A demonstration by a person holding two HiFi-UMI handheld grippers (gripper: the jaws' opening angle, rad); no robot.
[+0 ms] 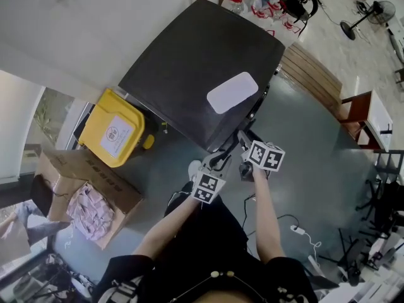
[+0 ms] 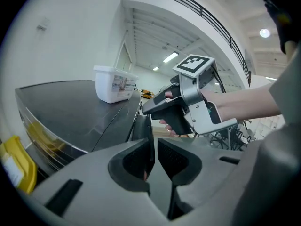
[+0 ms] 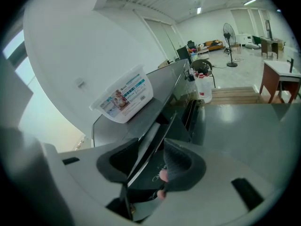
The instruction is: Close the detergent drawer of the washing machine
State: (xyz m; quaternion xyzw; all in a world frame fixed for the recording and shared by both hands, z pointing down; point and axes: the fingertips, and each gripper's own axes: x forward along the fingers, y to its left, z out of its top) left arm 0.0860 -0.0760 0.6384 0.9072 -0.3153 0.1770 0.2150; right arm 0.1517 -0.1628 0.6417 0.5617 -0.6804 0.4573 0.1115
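The dark washing machine (image 1: 189, 68) has a white tub (image 1: 232, 92) on its top, which also shows as the tub (image 2: 114, 84) and the tub (image 3: 123, 99). Both grippers are at its near front corner. My left gripper (image 2: 154, 159) has its jaws nearly together, pinched on the dark front edge of the detergent drawer (image 2: 146, 135). My right gripper (image 3: 151, 160) stands open. The thin drawer front (image 3: 157, 138) runs between its pads, and the right pad is apart from it. In the head view the left gripper (image 1: 218, 161) and right gripper (image 1: 243, 141) sit side by side.
A yellow bin (image 1: 112, 130) and a cardboard box (image 1: 82, 191) with pink cloth stand left of the machine. A wooden platform (image 1: 312, 74) lies to the right. A power strip (image 1: 297, 230) and its cable lie on the grey floor. A white wall is behind the machine.
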